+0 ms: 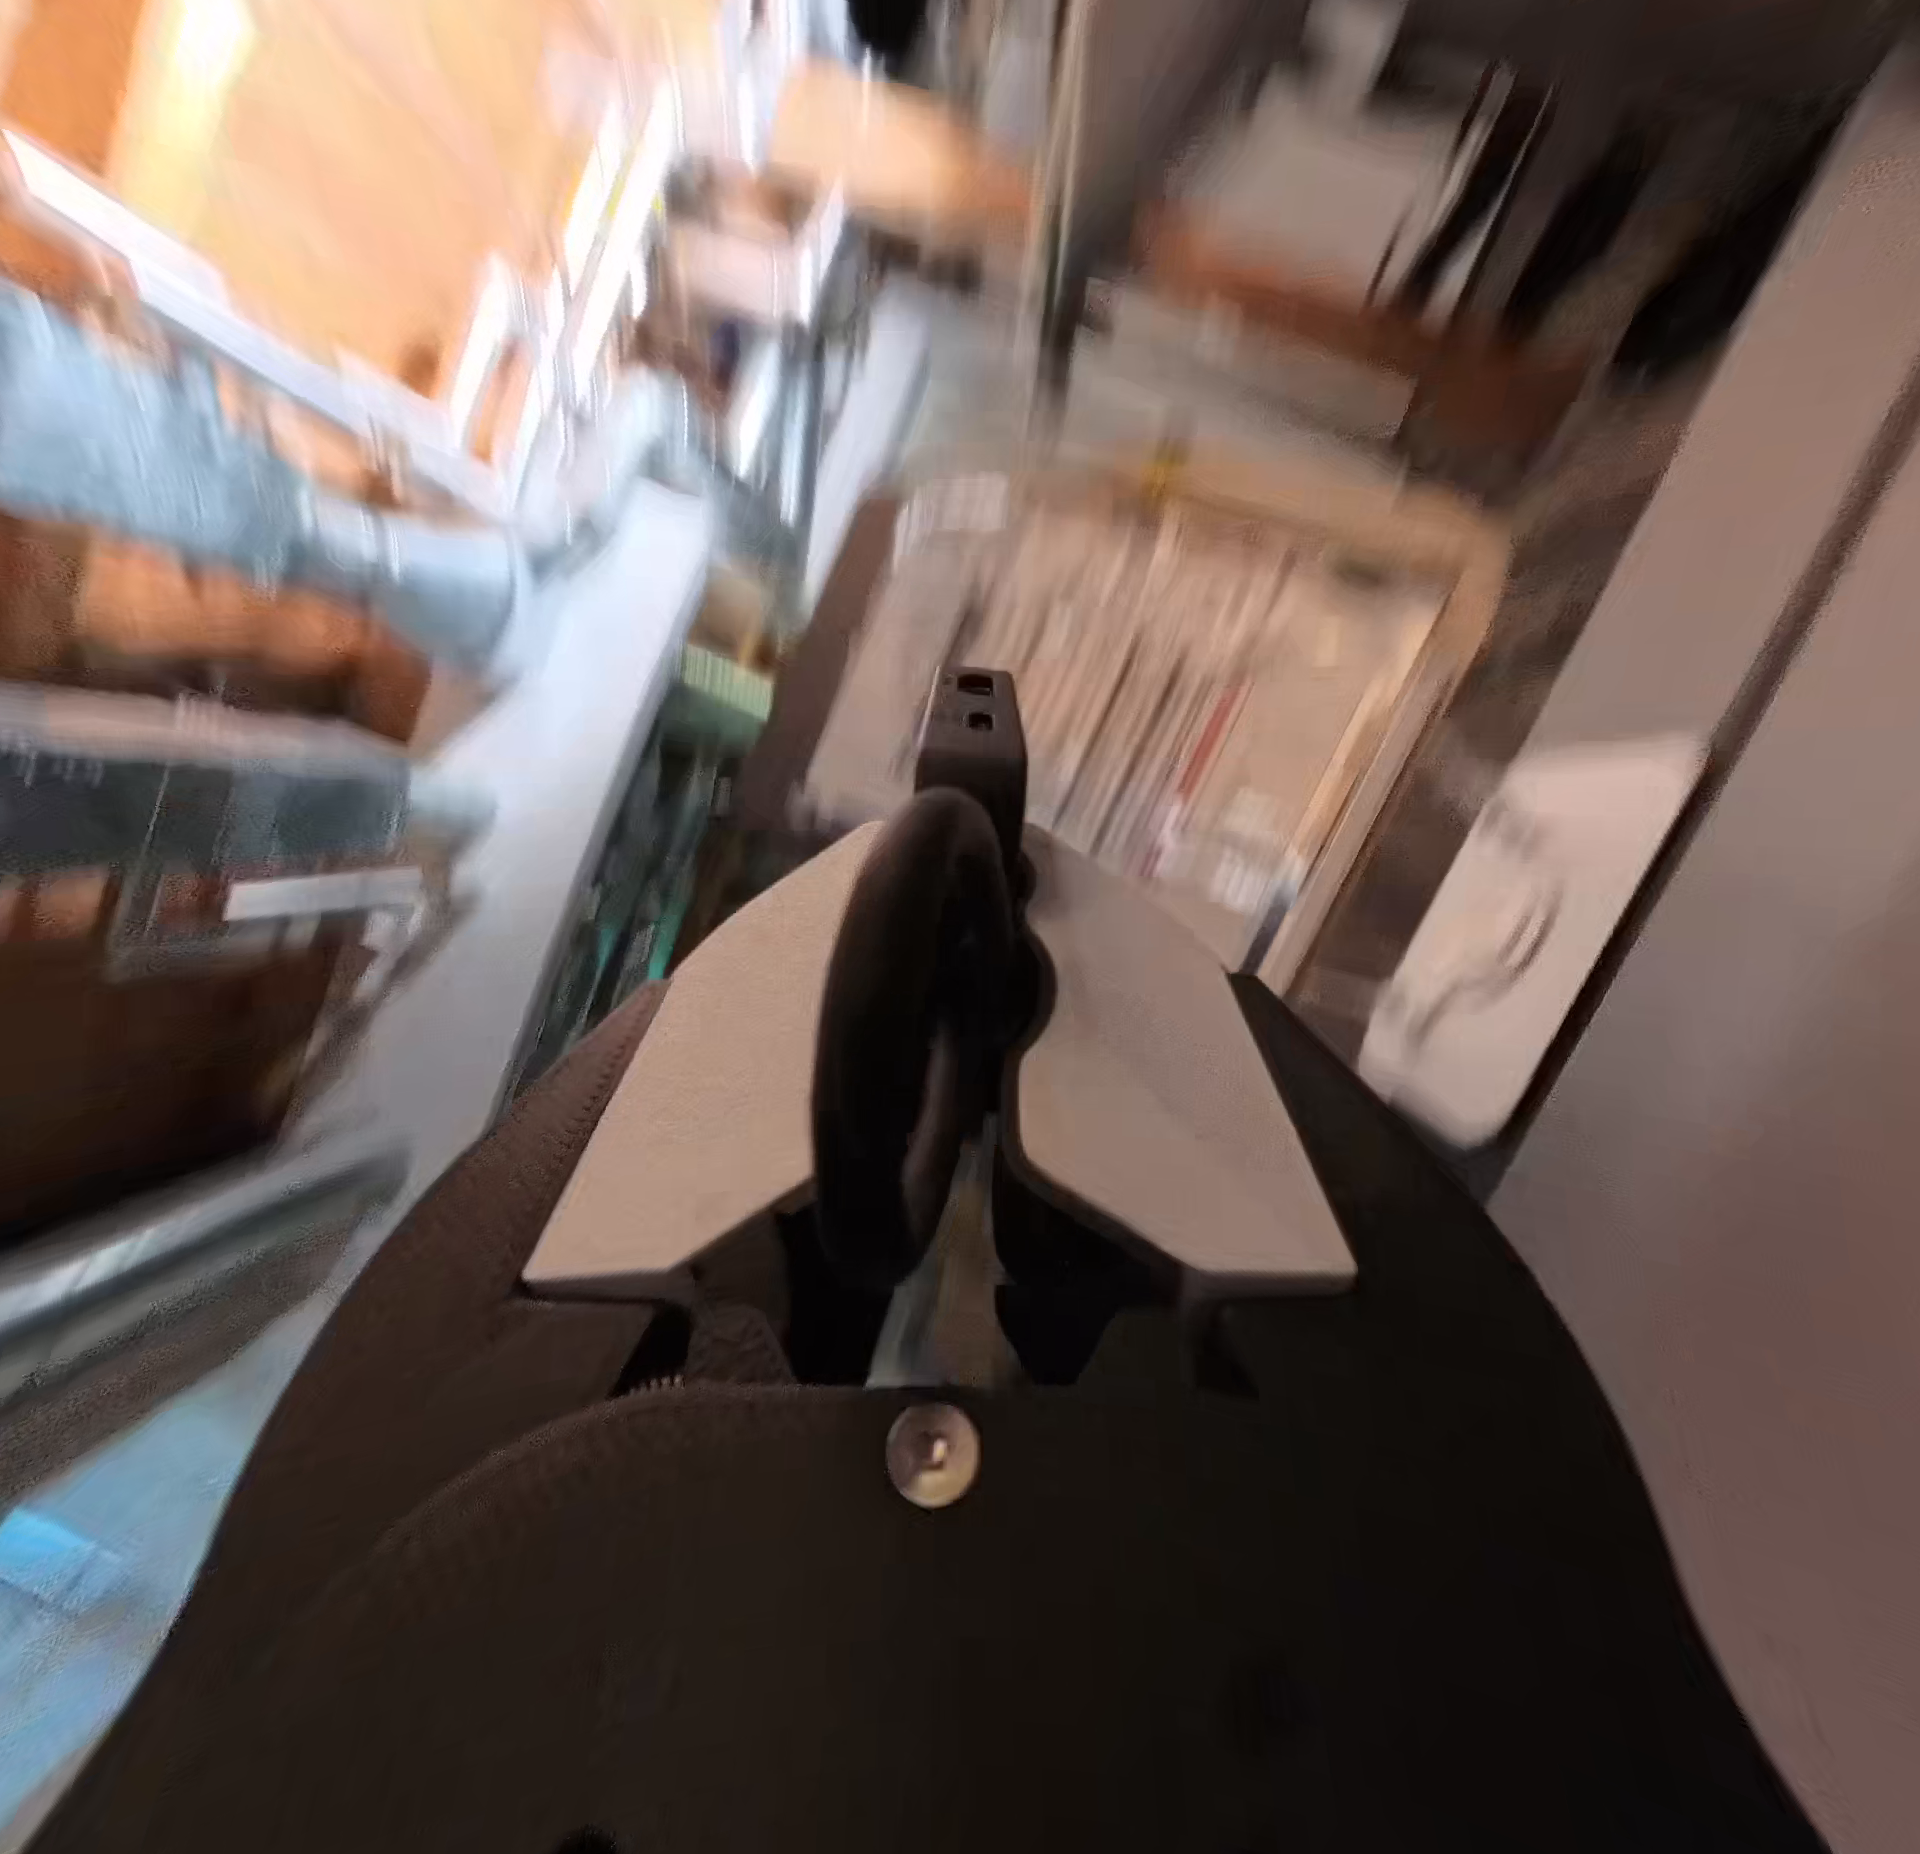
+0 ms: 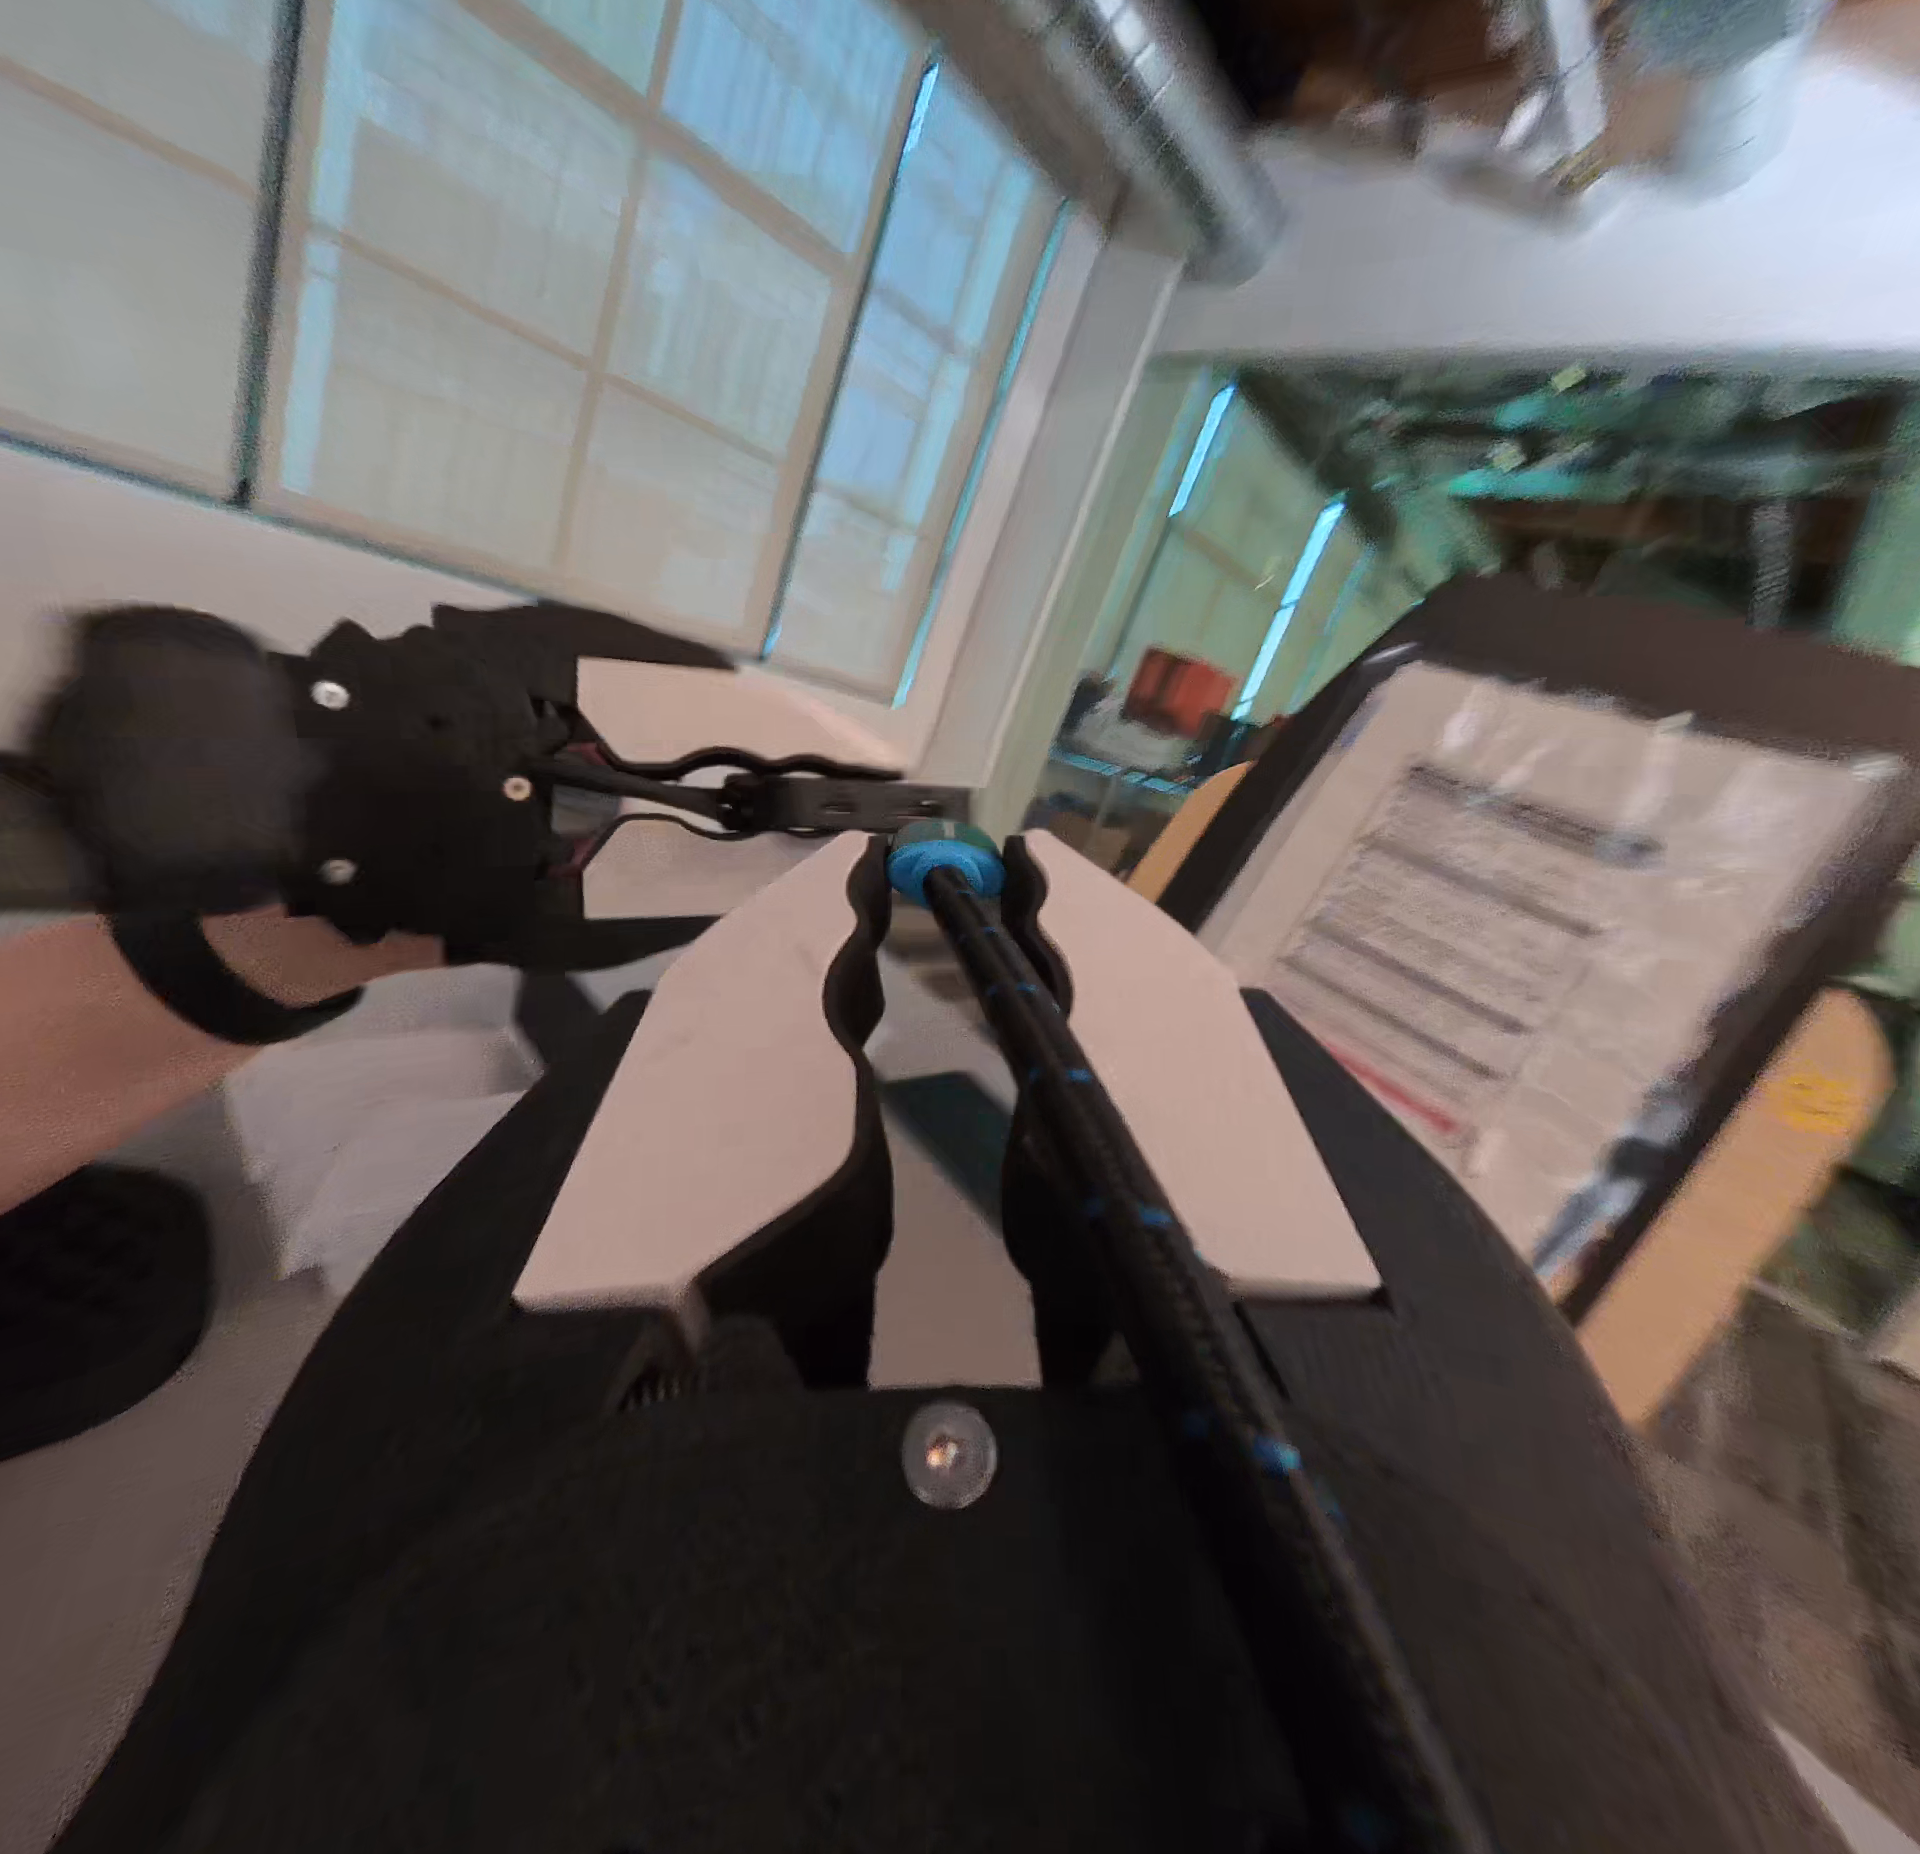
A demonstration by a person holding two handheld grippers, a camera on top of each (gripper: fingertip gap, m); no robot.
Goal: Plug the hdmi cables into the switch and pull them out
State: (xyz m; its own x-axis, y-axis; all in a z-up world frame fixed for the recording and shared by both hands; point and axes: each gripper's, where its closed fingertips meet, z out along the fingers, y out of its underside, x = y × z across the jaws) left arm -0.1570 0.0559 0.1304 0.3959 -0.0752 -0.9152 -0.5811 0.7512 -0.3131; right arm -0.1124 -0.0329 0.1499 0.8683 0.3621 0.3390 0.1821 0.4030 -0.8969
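Counts, both views:

- Grippers: 2. Left gripper (image 1: 1013,848) w/ 2 fingers (image 1: 727,1056); right gripper (image 2: 945,859), also 2 fingers (image 2: 727,1066).
- Switch: 1, small black box (image 1: 971,739), sticking out past the left fingertips; 2 small openings visible on its end face. Same box seen side-on in right view (image 2: 842,798), just left of the right fingertips.
- HDMI cables: 1 clear, black braid w/ blue flecks (image 2: 1049,1066), running between the right fingers; 1 blue collar (image 2: 940,861) at the tips.
- Dark rounded thing (image 1: 914,1025) betw. left fingers: 1, can't tell what.
- Framed sheet (image 2: 1538,911) right of right fingers: 1.
- Counter (image 2: 94,578): 1.
- Windows (image 2: 468,277): approx. 2, too blurry to count further.
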